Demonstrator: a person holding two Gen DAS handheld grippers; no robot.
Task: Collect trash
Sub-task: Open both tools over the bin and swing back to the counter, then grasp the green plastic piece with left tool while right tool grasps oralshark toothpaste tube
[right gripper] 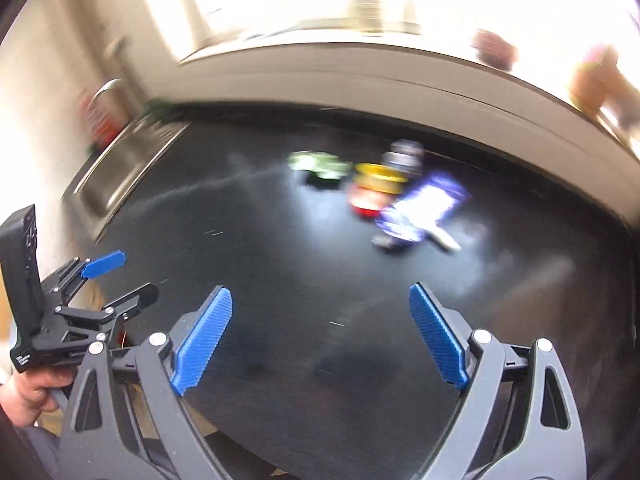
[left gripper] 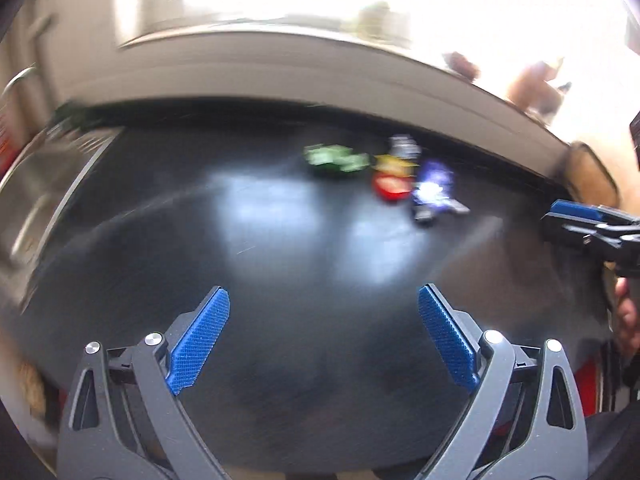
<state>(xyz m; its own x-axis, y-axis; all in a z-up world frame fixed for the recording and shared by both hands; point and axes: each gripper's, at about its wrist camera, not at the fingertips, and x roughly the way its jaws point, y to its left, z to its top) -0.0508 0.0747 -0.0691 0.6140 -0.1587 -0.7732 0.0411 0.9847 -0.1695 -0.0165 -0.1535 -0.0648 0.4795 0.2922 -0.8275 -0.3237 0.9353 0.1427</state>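
- Left wrist view: found left gripper (left gripper: pixel 324 336) spread wide, nothing between the blue pads (left gripper: pixel 200 344), held above the near part of a dark countertop (left gripper: pixel 280 280).
- Noted the trash in a blurred cluster toward the far edge of the counter, well apart from the gripper: green wrapper (left gripper: pixel 336 159), yellow-and-red container (left gripper: pixel 393 178), purple-and-white packet (left gripper: pixel 434 190), and a small dark can (left gripper: pixel 404 148) behind them.
- Recorded right gripper (left gripper: pixel 588 226) entering at the right edge of that view, over the counter's right side; too little shown there to tell its spread.
- Observed a steel sink (left gripper: pixel 44 200) at the left end of the counter.
- Right wrist view: found right gripper (right gripper: pixel 320 336) likewise wide and empty, above the near counter.
- Saw the same cluster ahead and slightly right; purple-and-white packet (right gripper: pixel 424 210) nearest, long axis apparently running from near-left to far-right, though blur prevented certainty.
- Green wrapper (right gripper: pixel 318 164) lay with long axis roughly left to right; container (right gripper: pixel 374 188) seemingly on its side, mouth direction unclear.
- Left gripper (right gripper: pixel 116 280) visible at lower left, fingers parted.
- Judged the step as approach, with no piece yet grasped.
- Judged the next move to call for reaching forward to the cluster, lining the pads across the packet's short side, then closing.
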